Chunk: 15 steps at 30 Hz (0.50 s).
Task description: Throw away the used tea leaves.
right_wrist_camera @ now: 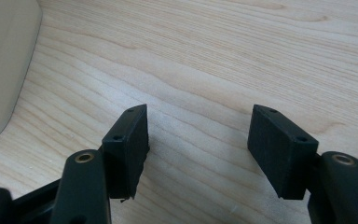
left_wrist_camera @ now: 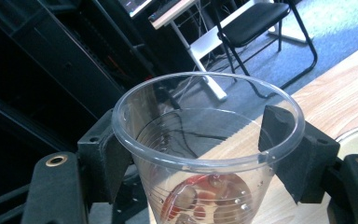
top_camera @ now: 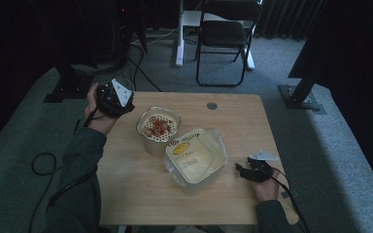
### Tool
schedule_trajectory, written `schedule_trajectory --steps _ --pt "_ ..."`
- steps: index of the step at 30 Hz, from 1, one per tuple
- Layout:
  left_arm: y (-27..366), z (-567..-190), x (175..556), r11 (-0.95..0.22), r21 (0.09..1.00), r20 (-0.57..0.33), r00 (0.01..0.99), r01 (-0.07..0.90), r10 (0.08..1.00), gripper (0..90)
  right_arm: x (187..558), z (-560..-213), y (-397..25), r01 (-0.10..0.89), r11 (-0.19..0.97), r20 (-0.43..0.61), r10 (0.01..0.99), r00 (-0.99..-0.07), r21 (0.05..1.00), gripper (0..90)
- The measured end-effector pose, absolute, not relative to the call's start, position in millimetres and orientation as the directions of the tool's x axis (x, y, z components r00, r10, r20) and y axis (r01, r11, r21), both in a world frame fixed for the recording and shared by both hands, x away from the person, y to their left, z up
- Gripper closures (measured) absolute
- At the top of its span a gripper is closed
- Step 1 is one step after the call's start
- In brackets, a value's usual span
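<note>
While the left gripper (top_camera: 119,104) is raised at the table's (top_camera: 233,116) far left corner, its jaws are clamped on a clear cup (left_wrist_camera: 208,140), one pad on each side just below the rim; in the left gripper view the cup stands upright between the pads, with red and pale bits lying at its bottom; beyond it that view shows the table edge, grey carpet and a black chair (left_wrist_camera: 261,21). Seen from the high view, a round tub (top_camera: 158,127) of brown and red pieces sits just right of the left gripper, and a larger square container (top_camera: 195,158) with a yellow-marked label sits touching or just beside the tub, nearer the person; whether they touch I cannot tell. At the near right of the table the right gripper (top_camera: 243,170) lies low, its tips pointed toward the square container but apart from it; the right gripper view shows its jaws spread wide over bare wood with nothing between them, and a pale wall of the container (right_wrist_camera: 4,65) at the left edge of that view.
</note>
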<state>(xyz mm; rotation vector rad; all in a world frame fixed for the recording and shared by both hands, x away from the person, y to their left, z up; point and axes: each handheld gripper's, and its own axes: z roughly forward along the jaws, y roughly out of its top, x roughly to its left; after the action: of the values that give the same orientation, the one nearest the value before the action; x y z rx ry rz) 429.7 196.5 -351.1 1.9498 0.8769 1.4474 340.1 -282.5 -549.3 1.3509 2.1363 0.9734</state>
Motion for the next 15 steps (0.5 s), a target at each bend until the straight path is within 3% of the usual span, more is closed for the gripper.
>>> schedule_trajectory --steps 15 --pt "178 -349 432 -0.726 0.676 0.693 0.222 0.131 0.686 27.7 340 -549 -282 0.6 0.279 0.011 0.901 -0.433 0.75 37.8"
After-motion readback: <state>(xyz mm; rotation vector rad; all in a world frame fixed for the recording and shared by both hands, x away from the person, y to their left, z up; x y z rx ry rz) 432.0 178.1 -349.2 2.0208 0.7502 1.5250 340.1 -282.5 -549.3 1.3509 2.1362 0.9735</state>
